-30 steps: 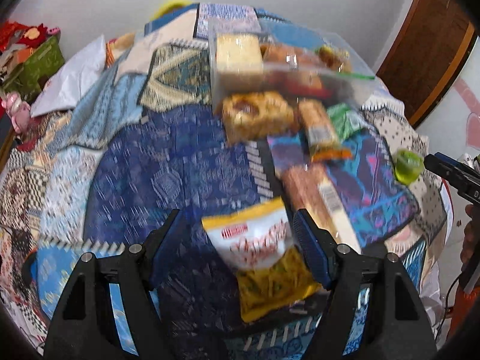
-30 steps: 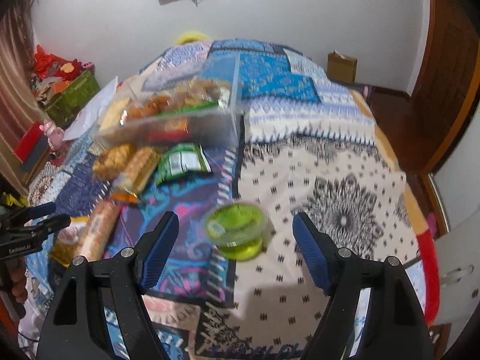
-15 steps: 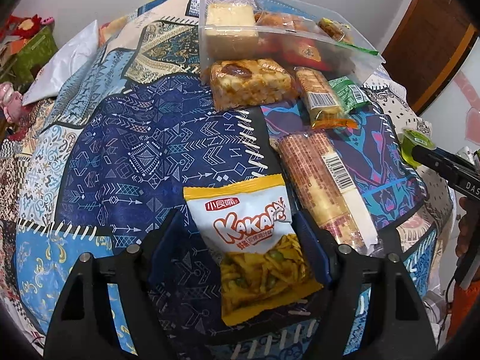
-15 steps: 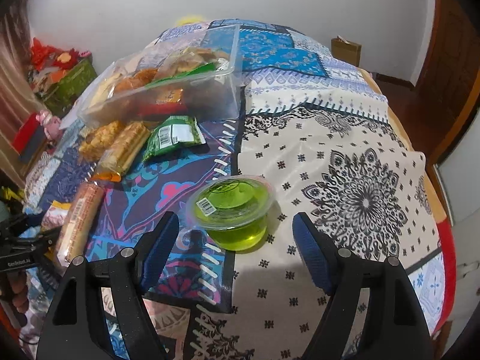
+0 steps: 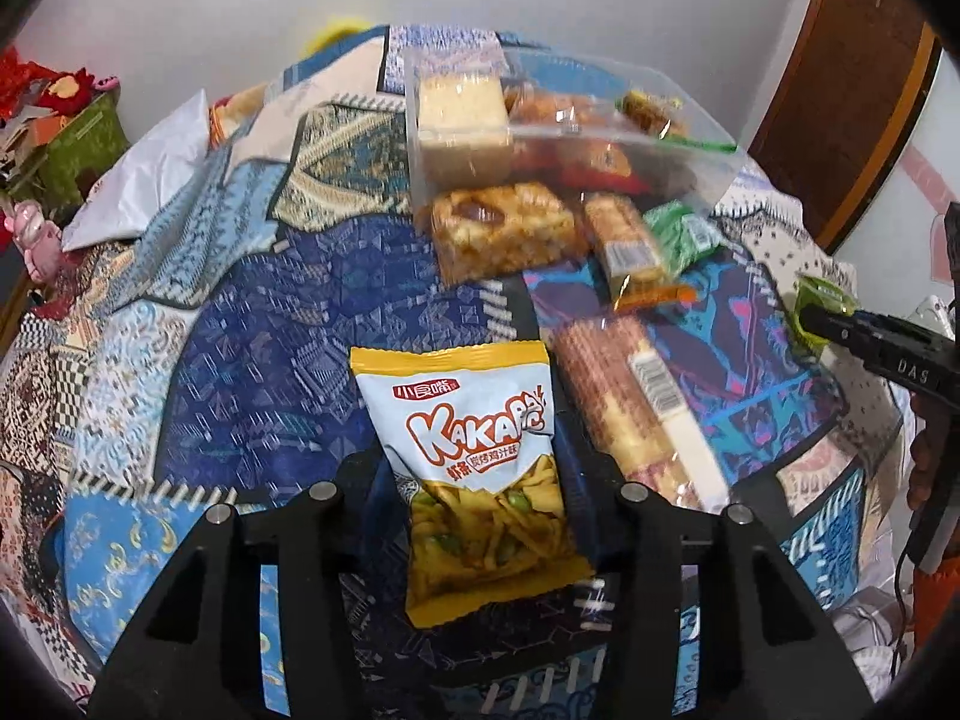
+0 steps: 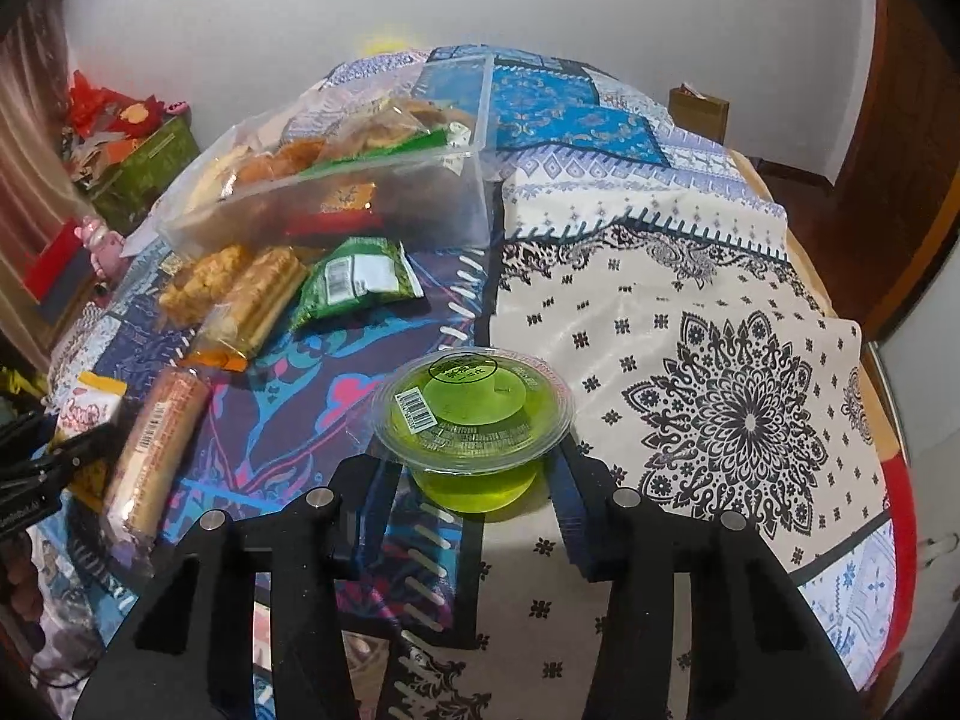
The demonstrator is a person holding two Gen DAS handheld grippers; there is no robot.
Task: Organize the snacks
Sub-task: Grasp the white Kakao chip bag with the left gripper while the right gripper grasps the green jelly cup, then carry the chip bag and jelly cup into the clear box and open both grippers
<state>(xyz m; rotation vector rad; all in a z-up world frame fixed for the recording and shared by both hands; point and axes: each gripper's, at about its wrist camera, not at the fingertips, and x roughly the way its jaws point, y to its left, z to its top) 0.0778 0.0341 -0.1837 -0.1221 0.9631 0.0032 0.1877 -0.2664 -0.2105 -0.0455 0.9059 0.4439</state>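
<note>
Left wrist view: left tool [image 5: 480,480] points down at the bed [image 5: 252,360], which is covered in a patchwork quilt. Jaws closing, chip bag [image 5: 480,468] between them; both blue pads sit against the bag's sides, so it reads as pinched. Bag is yellow and white, lying lengthwise along the fingers, upper end sticking out past the tips. Just right of it lies a long biscuit roll [image 5: 624,408]. Farther up: square pastry [image 5: 504,231], a smaller wrapped bar [image 5: 624,240], green packet [image 5: 684,234], all just in front of the clear box [image 5: 690,174]. Box already holds several snacks, including a pale cake block [image 5: 462,114]. At right edge, right tool [image 5: 810,318] at the jelly cup [image 5: 822,294].

Right wrist view: right tool [image 6: 480,480] points down, jaws closing with the green jelly cup [image 6: 474,420] between them. Pads sit at the cup's lower body under the rim; contact looks made on both sides. Cup upright on the quilt, sealed lid with barcode facing up. Up left: green packet [image 6: 360,279], wrapped bar [image 6: 252,306], pastry [image 6: 198,285], then the clear box [image 6: 468,204]. Biscuit roll [image 6: 156,450] lies at left; chip bag [image 6: 90,408] beyond it, left tool [image 6: 54,462] on it.
</note>
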